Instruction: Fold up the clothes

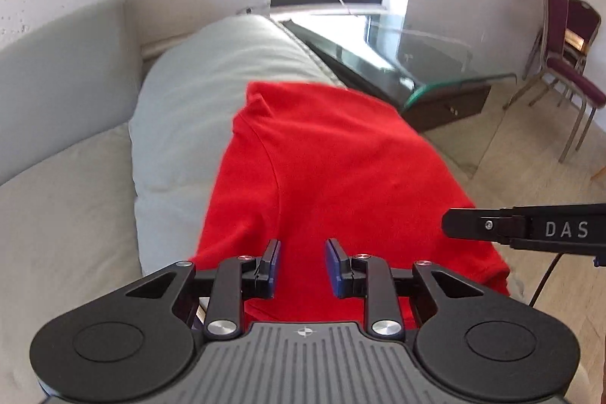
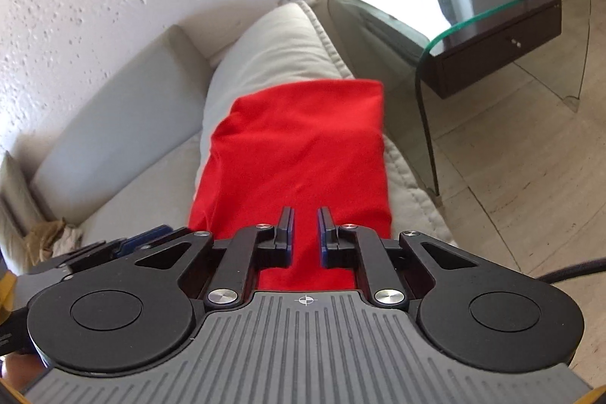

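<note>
A red shirt [image 1: 341, 158] lies draped lengthwise over the rounded pale sofa arm [image 1: 197, 93], with a sleeve seam running down its left side. My left gripper [image 1: 303, 262] hovers over the shirt's near end, open, with red cloth showing in the wide gap between its blue pads. In the right wrist view the red shirt [image 2: 299, 139] looks folded into a narrow strip on the sofa arm [image 2: 272, 52]. My right gripper [image 2: 306, 228] is over its near end, open by a narrower gap. The right gripper's fingers [image 1: 454, 224] reach in from the right edge of the shirt.
A glass side table [image 2: 492, 6] with a dark drawer stands just right of the sofa arm. Two maroon chairs [image 1: 568, 63] stand on the tiled floor beyond. The sofa seat [image 1: 57, 214] lies to the left, and a crumpled brown item [image 2: 49, 233] sits on it.
</note>
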